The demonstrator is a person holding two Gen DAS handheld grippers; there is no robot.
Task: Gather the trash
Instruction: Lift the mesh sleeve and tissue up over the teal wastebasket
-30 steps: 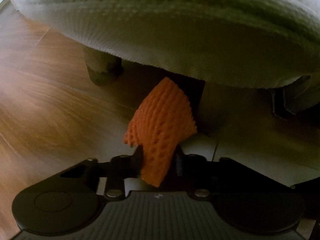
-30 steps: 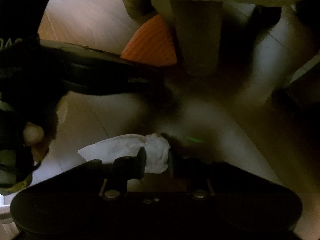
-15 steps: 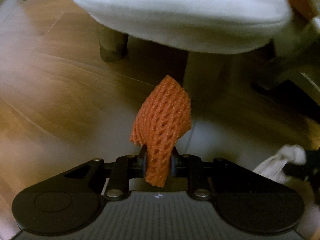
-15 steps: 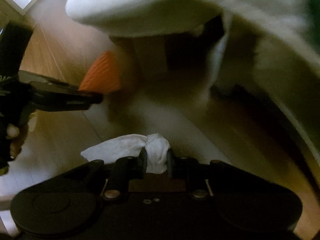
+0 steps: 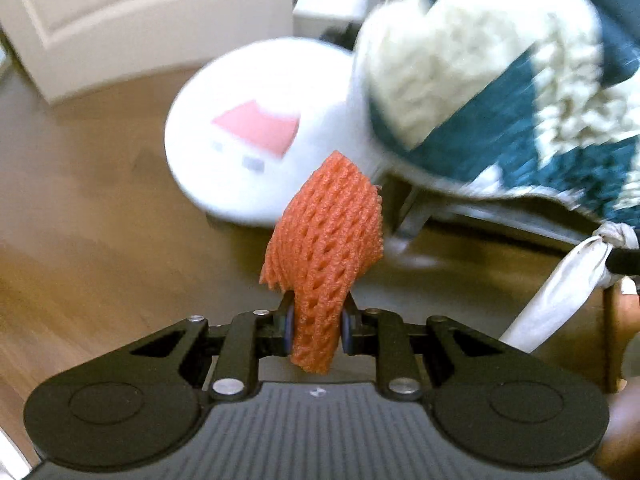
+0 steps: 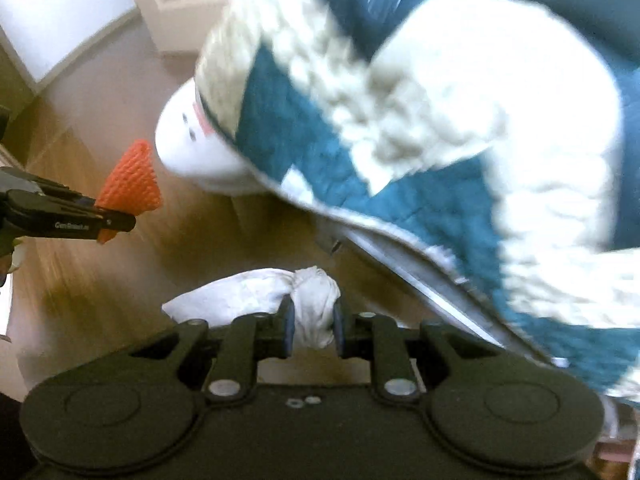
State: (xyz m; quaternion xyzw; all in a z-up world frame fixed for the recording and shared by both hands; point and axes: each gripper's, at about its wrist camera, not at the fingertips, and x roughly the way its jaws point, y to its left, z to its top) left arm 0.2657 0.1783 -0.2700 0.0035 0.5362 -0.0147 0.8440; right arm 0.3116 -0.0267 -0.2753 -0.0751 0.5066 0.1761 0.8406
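An orange foam fruit net (image 5: 328,248) stands up from my left gripper (image 5: 317,326), whose pads are shut on its lower end. The same orange net (image 6: 132,180) shows at the left of the right wrist view, held in the left gripper (image 6: 105,220). My right gripper (image 6: 313,326) is shut on the knot of a crumpled white tissue (image 6: 256,294), which trails off to the left. That white tissue (image 5: 560,292) also hangs at the right edge of the left wrist view. Both grippers are well above the wooden floor (image 5: 80,220).
A round white stool (image 5: 256,132) with a pink patch on its seat stands below. A teal and cream fleece blanket (image 6: 440,112) lies over a metal-framed chair on the right. A white door (image 5: 120,12) closes off the back, with a white wall panel (image 6: 52,8) beside it.
Both grippers have risen from floor level under the stool to above its seat, each still holding its piece. The stool top, blanket and door have come into view.
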